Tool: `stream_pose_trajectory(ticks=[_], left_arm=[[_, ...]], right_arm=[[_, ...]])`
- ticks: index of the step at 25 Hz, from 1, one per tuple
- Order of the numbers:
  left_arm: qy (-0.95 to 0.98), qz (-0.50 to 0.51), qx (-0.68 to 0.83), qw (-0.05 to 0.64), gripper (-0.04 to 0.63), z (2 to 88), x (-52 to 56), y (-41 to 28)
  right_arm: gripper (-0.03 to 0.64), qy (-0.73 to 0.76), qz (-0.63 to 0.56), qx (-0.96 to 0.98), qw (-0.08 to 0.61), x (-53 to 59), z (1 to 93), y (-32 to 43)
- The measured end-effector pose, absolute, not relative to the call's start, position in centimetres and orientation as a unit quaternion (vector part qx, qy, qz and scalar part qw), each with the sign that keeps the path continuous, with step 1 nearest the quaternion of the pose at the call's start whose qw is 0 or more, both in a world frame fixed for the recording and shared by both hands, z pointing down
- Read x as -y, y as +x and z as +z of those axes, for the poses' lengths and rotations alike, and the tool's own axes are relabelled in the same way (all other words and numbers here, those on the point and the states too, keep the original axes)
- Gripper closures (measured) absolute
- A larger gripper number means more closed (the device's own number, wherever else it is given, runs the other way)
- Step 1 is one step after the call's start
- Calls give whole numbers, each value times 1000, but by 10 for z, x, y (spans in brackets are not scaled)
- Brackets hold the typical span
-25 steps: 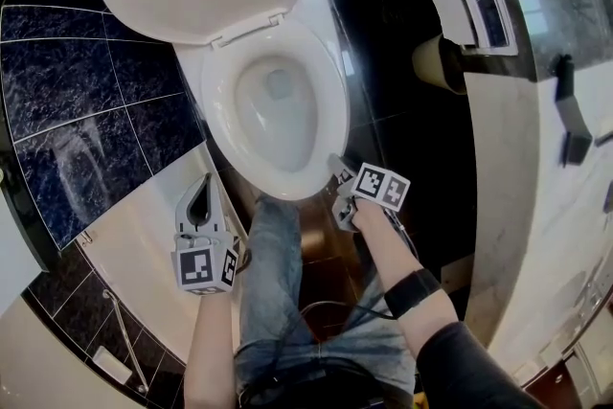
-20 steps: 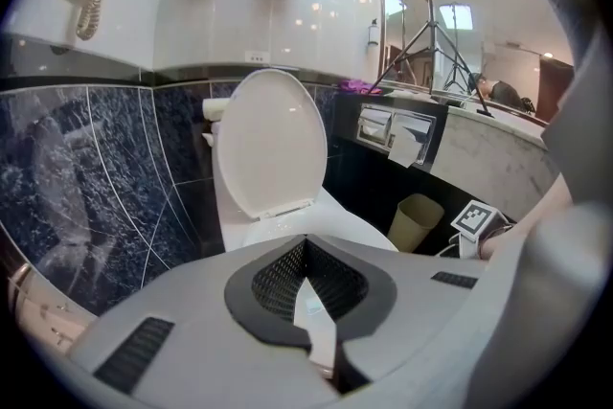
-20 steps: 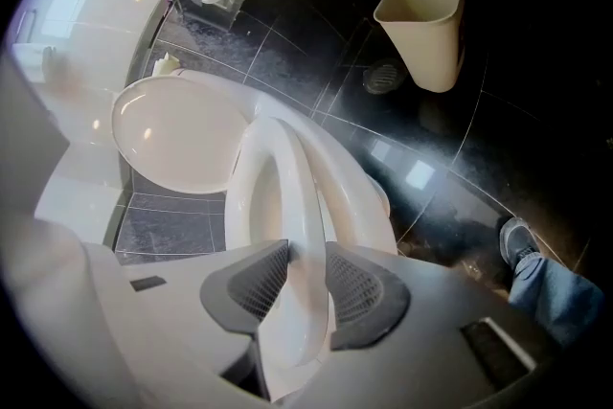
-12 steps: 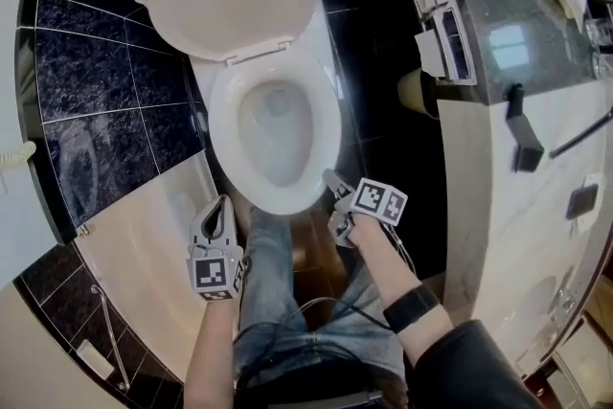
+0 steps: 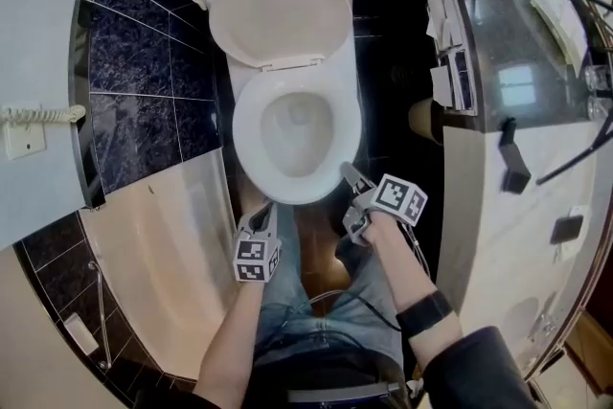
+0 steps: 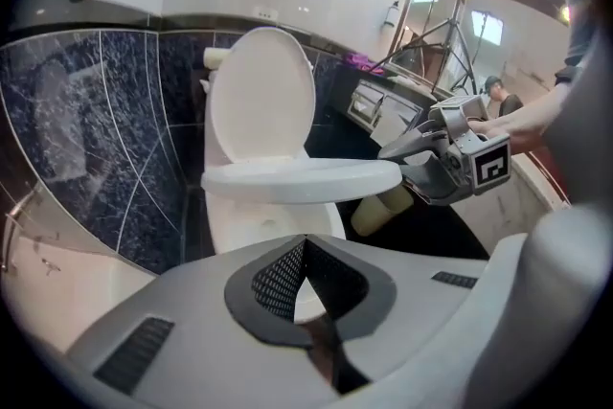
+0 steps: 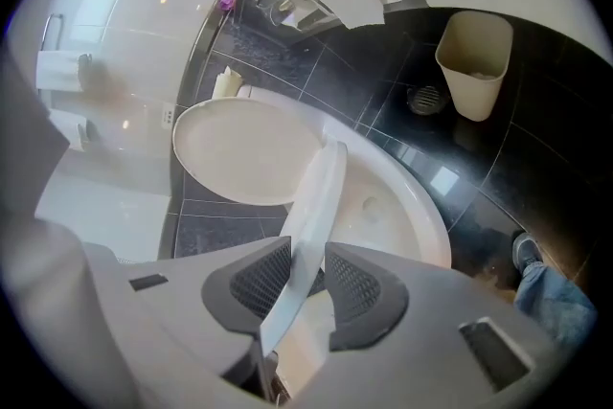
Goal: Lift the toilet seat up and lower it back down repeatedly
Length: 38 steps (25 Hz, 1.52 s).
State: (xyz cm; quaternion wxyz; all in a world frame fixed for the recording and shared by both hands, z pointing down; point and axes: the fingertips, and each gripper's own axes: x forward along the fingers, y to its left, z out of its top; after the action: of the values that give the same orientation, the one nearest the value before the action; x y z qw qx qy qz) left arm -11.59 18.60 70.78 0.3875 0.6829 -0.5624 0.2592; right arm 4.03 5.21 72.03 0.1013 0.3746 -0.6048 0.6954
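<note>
The white toilet seat [image 5: 247, 131] lies low over the bowl, with the lid [image 5: 283, 10] standing up against the cistern. My right gripper [image 5: 347, 173] is at the seat's front right edge. In the right gripper view the seat's edge [image 7: 316, 201] runs between the two pads of this gripper [image 7: 306, 275], which still touch it while the jaws are opening. My left gripper [image 5: 265, 212] hovers in front of the bowl, a little left of centre; its jaws [image 6: 305, 244] are shut at the tips with nothing in them. The left gripper view shows the seat [image 6: 297, 179] flat, with the right gripper [image 6: 414, 156] on its rim.
A beige bin [image 5: 424, 118] stands on the dark floor right of the toilet, below a glossy counter [image 5: 517, 62]. A pale ledge [image 5: 163, 244] and dark tiled wall close the left side. The person's jeans-clad legs [image 5: 316, 321] are just in front of the bowl.
The head view has pulled back and the toilet sits more centred. My left gripper has moved right, closer to the bowl's front. The right gripper stays on the seat's front right edge.
</note>
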Motion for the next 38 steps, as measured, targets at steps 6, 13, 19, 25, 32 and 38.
stream_pose_trajectory(ticks=[6, 13, 19, 25, 32, 38], left_arm=[[678, 194, 602, 374, 595, 671, -124, -115], [668, 161, 625, 371, 595, 635, -83, -133], [668, 145, 638, 354, 595, 605, -40, -152], [679, 133, 645, 324, 595, 575, 17, -170], [699, 152, 638, 283, 595, 555, 78, -193], [713, 166, 636, 243, 595, 546, 128, -211]], right_arm=[[465, 359, 678, 635, 94, -21, 685, 26], [463, 357, 686, 632, 54, 5, 656, 16], [510, 345, 631, 691, 73, 30, 607, 13], [521, 357, 587, 721, 90, 44, 585, 21], [600, 372, 497, 773, 134, 55, 553, 16], [601, 369, 425, 810, 162, 67, 541, 3]])
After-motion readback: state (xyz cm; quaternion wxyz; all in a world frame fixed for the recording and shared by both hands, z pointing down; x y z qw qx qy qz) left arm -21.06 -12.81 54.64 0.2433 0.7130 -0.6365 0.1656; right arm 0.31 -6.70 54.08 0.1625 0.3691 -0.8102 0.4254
